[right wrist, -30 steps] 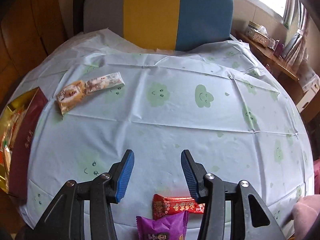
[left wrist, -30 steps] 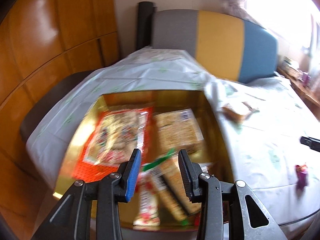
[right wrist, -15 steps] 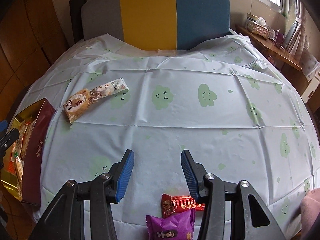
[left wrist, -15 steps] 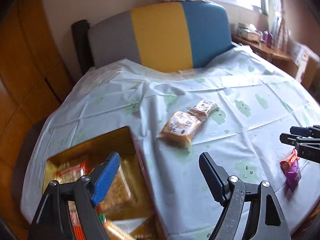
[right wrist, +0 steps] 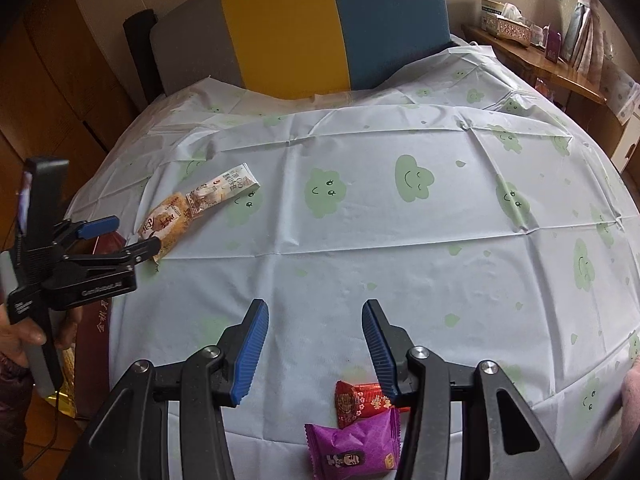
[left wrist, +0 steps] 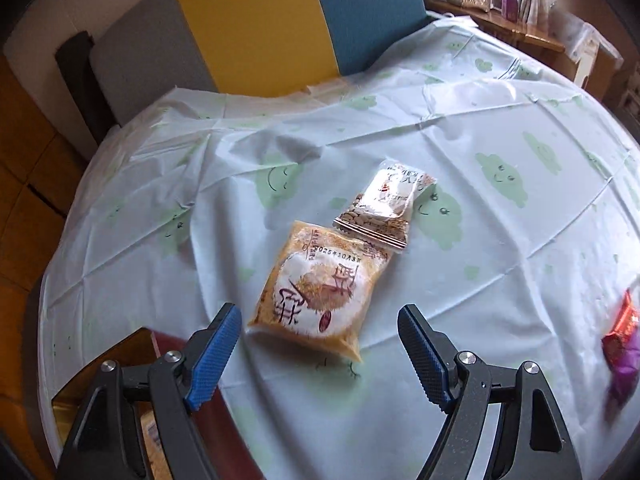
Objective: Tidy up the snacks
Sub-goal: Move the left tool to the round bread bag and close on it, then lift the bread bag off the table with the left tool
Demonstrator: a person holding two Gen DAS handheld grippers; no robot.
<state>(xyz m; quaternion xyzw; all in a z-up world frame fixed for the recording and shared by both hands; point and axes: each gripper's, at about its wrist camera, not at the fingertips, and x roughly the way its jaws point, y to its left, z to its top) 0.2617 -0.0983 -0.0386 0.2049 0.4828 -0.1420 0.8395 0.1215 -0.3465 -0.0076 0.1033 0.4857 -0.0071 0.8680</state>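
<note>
An orange snack packet (left wrist: 320, 292) lies flat on the cloud-print tablecloth (left wrist: 480, 280), and a clear packet of nuts (left wrist: 384, 204) overlaps its far end. My left gripper (left wrist: 318, 320) hangs wide open just short of the orange packet, with nothing between its fingers. The right wrist view shows the same left gripper (right wrist: 136, 234) at the table's left edge beside the orange packet (right wrist: 166, 222). My right gripper (right wrist: 315, 308) stands open over bare cloth. A red packet (right wrist: 360, 400) and a purple packet (right wrist: 352, 452) lie under its right finger. The dark red box (right wrist: 100, 320) sits at the left edge.
A chair with a grey, yellow and blue back (right wrist: 304, 24) stands behind the table. A wooden shelf with a tissue box (right wrist: 504, 20) runs along the right. Wood panelling (right wrist: 60, 60) fills the left. A hand (right wrist: 16, 340) holds the left tool.
My left gripper swung away from above the box of snacks and across to the orange packet, and its jaws opened wide. The right gripper stayed almost still.
</note>
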